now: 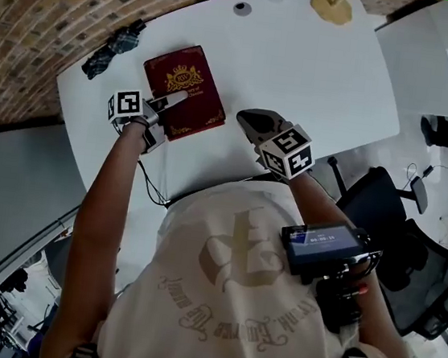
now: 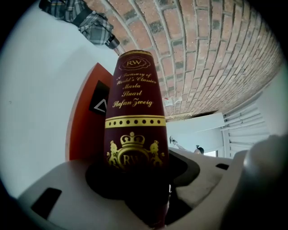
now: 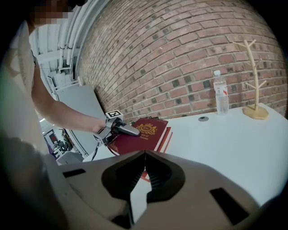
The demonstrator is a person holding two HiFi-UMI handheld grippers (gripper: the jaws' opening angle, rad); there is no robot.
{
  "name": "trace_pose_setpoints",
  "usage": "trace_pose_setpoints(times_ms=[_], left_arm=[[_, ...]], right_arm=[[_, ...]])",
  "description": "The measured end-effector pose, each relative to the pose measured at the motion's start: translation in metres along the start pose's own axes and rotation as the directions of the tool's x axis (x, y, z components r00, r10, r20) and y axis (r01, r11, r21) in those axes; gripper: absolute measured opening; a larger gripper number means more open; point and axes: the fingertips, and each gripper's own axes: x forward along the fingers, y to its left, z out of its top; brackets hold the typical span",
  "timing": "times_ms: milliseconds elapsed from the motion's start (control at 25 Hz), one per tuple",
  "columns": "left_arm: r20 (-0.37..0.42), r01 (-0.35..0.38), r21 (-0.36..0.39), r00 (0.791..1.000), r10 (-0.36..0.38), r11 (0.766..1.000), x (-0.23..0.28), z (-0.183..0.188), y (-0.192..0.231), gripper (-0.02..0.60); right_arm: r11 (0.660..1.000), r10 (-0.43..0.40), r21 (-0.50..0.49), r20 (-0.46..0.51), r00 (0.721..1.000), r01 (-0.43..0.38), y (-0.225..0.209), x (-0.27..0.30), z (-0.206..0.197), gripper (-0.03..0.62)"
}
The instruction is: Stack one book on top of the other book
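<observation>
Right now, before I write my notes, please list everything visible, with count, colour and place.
dark red book: one, dark red with gold print, on the lower book
lower book: one, orange-red, under it, table's left part
cloth: one, dark plaid, table's far left corner
water bottle: one, clear, table's far edge
wooden stand: one, pale, right of the bottle
table: one, white
brick wall: one, red-brown, behind table
office chair: one, black, right of table
left gripper: one, white, fingers shut on the dark red book
right gripper: one, grey, fingers together, empty, right of the books
</observation>
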Motion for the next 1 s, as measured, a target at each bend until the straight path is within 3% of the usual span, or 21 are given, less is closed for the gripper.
trace_pose_setpoints(times_ms=[360,680,1000], left_arm=[[0.001,-0.139,0.026,0.99,0.14,0.99,0.002,-0.002,0.003,0.285],[-0.02,-0.26,0.032,0.965,0.261,0.965,-0.008,0.0,0.013,0.337],[-0.023,-0.364,0.097,0.93,0.368,0.926,-0.013,0.004,0.014,0.365]], right_arm=[[1.0,0.007,0.01,-0.003,1.0,-0.007,-0.002,-0.005,-0.006,0.021],[1.0,0.0,0.017,0.008,1.0,0.0,-0.002,-0.005,-0.005,0.021],[1.0,-0.006,0.021,0.02,1.0,0.006,-0.003,-0.009,-0.004,0.021]])
